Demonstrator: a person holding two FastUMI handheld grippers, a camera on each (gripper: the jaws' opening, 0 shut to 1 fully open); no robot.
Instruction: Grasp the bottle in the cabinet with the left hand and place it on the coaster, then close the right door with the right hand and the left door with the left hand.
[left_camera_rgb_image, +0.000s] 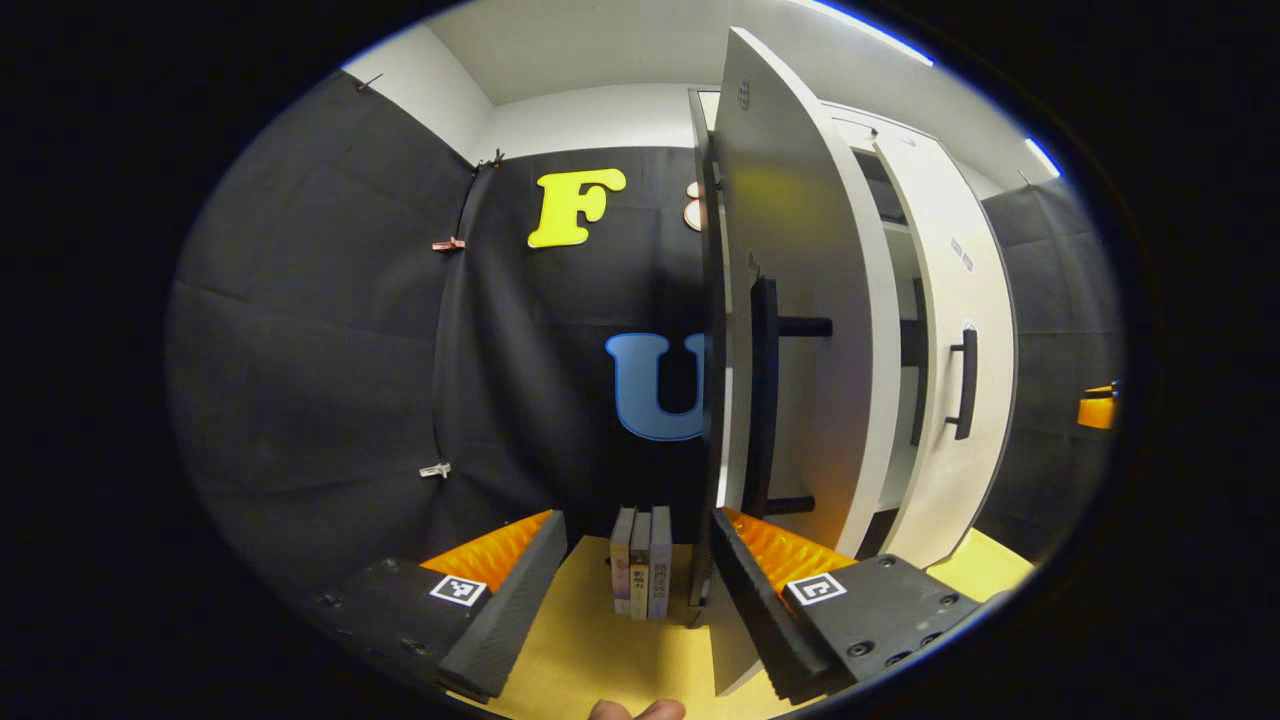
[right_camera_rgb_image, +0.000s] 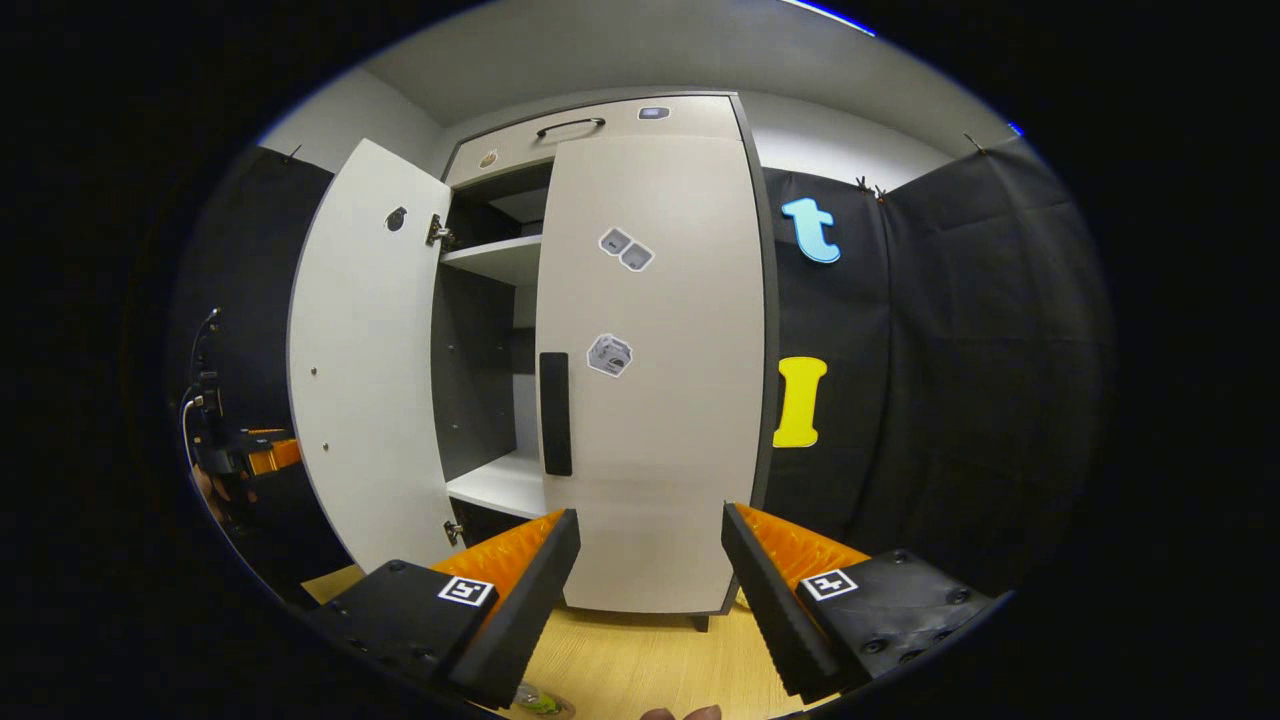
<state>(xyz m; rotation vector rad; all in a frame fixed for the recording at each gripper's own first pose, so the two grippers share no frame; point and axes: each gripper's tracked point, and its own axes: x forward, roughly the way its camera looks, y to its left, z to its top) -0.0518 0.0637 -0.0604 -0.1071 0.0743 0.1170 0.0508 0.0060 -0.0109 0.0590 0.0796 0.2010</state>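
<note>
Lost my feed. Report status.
Both grippers open, holding nothing. Right door shut, left door open. Left gripper at left door's edge; books beyond.

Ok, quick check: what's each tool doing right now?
Left tool: open, holding nothing, right beside the edge of the open white left cabinet door.
Right tool: open, holding nothing, facing the white right cabinet door.

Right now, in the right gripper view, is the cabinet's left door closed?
No: the left door stands swung open, showing shelves inside, while the right door looks closed.
</note>
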